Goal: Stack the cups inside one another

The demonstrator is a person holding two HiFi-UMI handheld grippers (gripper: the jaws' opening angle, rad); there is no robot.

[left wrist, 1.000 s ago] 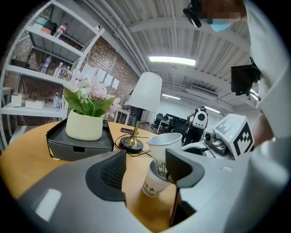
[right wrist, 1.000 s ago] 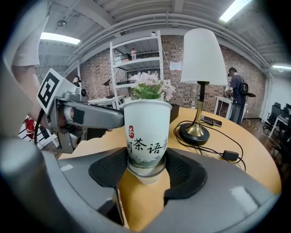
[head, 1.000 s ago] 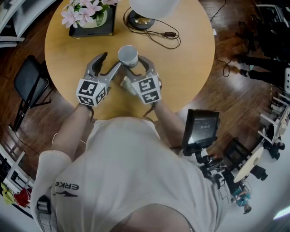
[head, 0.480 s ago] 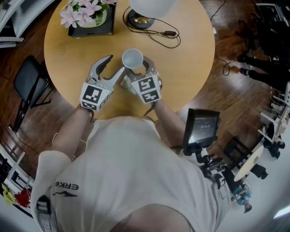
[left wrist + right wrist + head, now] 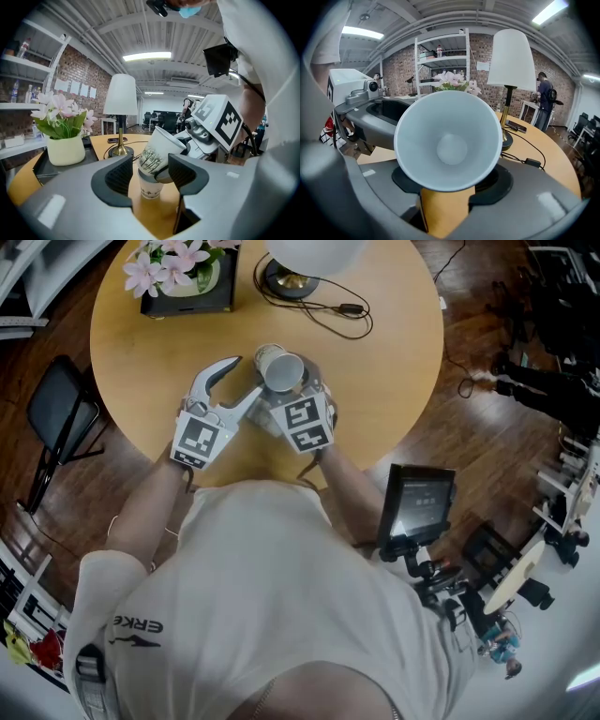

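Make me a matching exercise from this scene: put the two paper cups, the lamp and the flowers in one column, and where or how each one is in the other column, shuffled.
Column one
1. tilted paper cup
2. upright paper cup
3. lamp
4. flowers

Column two
A. in a pale pot
B. standing on the table, under the other cup's base
C. white shade, brass foot
D. held between the fingers of the right gripper

Pairs: 1-D, 2-B, 3-C, 4-A
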